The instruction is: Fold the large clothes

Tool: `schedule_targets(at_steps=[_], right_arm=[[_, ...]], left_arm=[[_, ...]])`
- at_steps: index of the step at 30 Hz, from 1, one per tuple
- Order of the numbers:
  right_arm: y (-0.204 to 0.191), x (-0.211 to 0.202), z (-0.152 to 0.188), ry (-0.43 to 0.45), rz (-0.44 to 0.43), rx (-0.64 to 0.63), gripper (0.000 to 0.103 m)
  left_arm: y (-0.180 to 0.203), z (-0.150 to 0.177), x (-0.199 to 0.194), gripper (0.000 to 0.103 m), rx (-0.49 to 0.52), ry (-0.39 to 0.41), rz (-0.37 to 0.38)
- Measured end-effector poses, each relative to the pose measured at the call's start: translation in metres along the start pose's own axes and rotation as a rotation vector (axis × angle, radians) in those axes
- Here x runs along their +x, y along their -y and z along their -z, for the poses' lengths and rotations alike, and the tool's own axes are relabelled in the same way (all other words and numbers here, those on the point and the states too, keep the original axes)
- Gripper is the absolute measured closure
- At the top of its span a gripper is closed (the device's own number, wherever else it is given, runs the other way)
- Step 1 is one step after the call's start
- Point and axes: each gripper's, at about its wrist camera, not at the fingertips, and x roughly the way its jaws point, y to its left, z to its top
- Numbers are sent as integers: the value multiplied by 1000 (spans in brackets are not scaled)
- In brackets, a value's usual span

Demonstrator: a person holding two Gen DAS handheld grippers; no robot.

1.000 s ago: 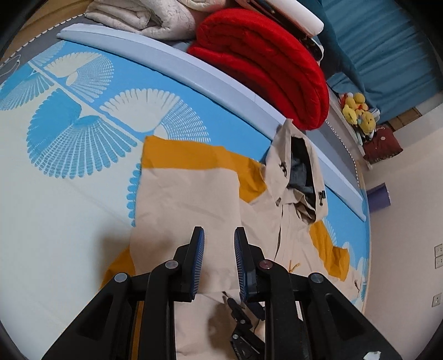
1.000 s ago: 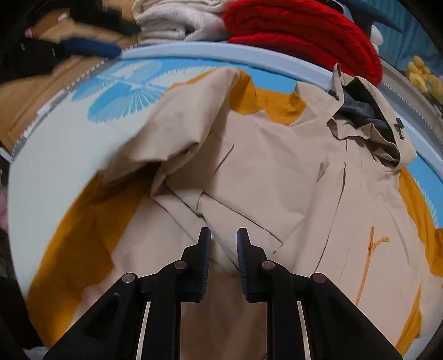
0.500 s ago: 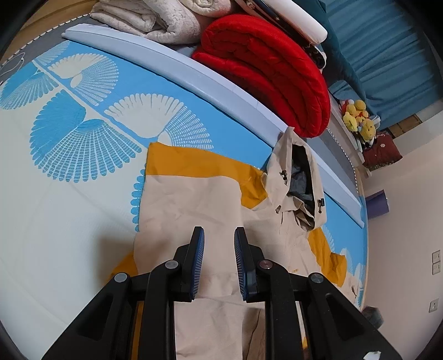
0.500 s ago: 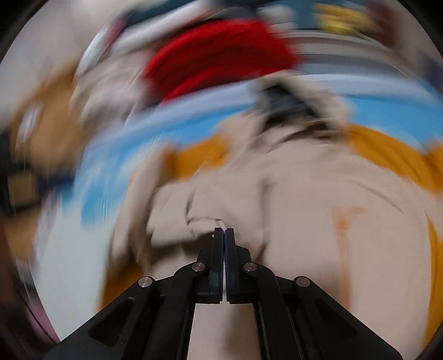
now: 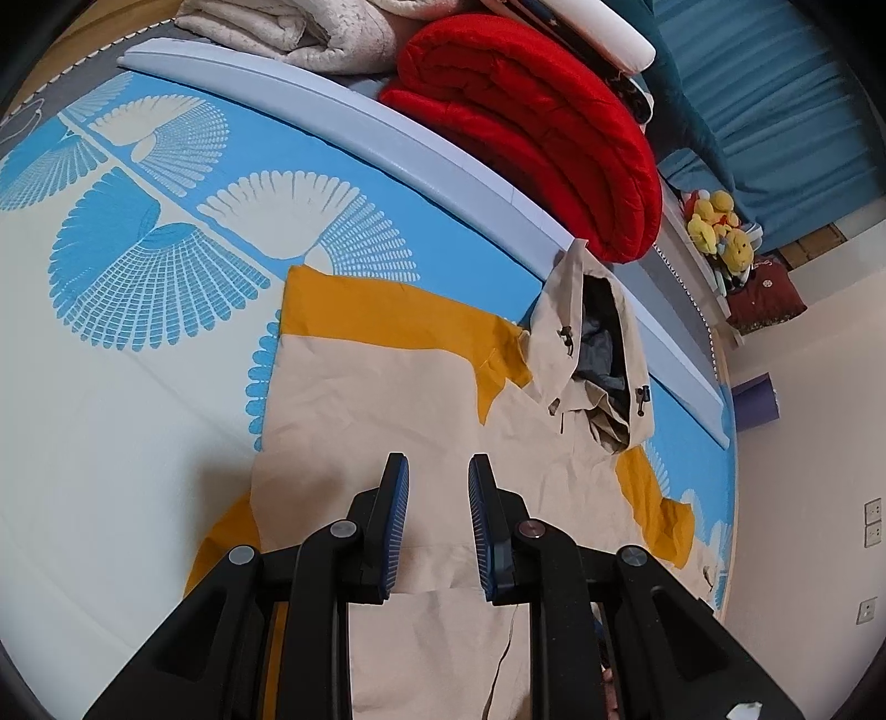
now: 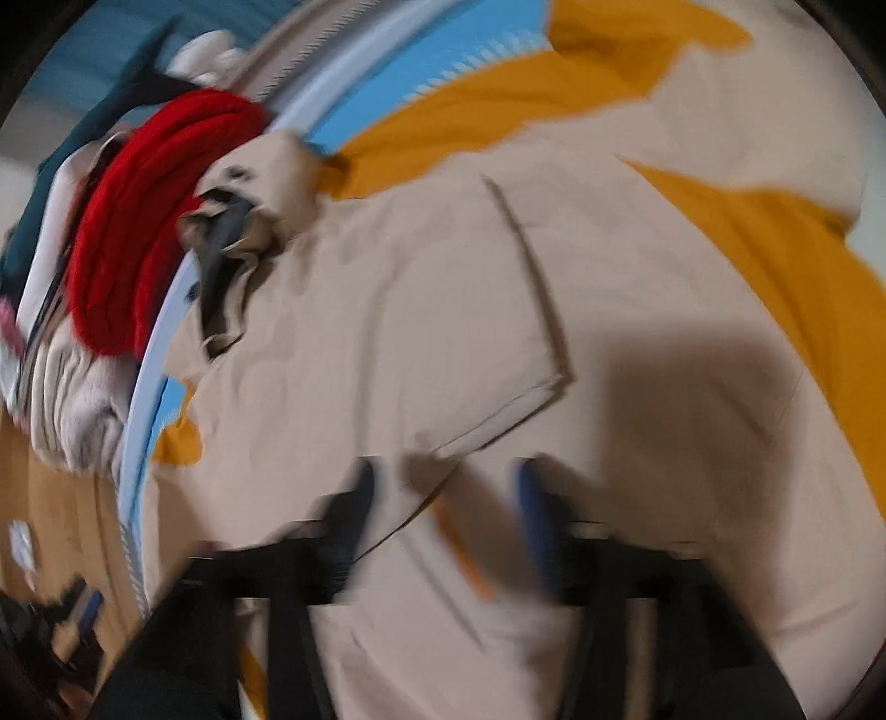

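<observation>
Beige and mustard fabric fills both views: the jacket lies spread on the blue-and-white patterned bed sheet, its hood pointing toward the pale blue bolster at the head of the bed. 1 sleeve already lies folded across the chest, its cuff edge showing as a straight seam in the right wrist view. Behind the bolster sit a rolled red blanket and a cream quilt.

The left gripper hovers above the jacket's lower body, jaws parted and nothing between them. The right gripper is blurred by motion, yet its 2 fingers stand clearly apart over the front panel, near the orange zip pull; it holds no cloth.

By my reading, the sleeve fold on 1 side is done and the hands sit between grasps. The next move probably calls for pinching the other sleeve or the hem at 2 points, gripping through only the layer meant to travel, then carrying it over without dragging the folded sleeve askew.
</observation>
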Motion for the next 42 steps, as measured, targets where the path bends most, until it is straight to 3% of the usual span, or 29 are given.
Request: schedule_targets(at_steps=[4, 5, 6, 9, 13, 15, 19, 22, 28, 30, 32, 34, 36, 39, 42], right_arm=[[16, 10, -25, -31, -71, 82, 48], [16, 10, -30, -31, -73, 86, 71], [17, 10, -36, -31, -78, 92, 84], [17, -9, -51, 19, -127, 113, 93], [0, -68, -68, 249, -32, 3, 94], [3, -84, -77, 324, 90, -22, 92], [28, -77, -92, 254, 152, 71, 82], [29, -80, -92, 296, 197, 54, 76], [30, -92, -101, 352, 144, -18, 68], [36, -82, -106, 289, 91, -24, 63], [46, -52, -114, 134, 41, 18, 63], [66, -31, -114, 17, 100, 98, 63], [77, -29, -114, -5, 163, 127, 63], [74, -42, -119, 34, 161, 109, 63], [57, -69, -126, 130, 172, 9, 63]], left_arm=[[-3, -1, 0, 85, 1, 0, -15], [-3, -2, 0, 85, -1, 2, -20], [-4, -2, 1, 85, -2, 1, -23], [-4, -2, 2, 85, 2, -4, -26], [-2, 0, 9, 85, 22, -20, -50], [-3, 2, 17, 83, 38, -37, -72], [-7, 12, 38, 83, 52, -100, -118], [-9, 20, 54, 83, 73, -152, -134], [-27, 39, 88, 83, 58, -260, -180], [-32, 47, 100, 83, 46, -304, -203], [-42, 56, 111, 83, 15, -356, -236], [-42, 60, 111, 83, 13, -356, -270], [-33, 59, 105, 83, 40, -328, -283], [-18, 55, 93, 83, 61, -279, -241], [10, 56, 74, 83, 174, -200, -267]])
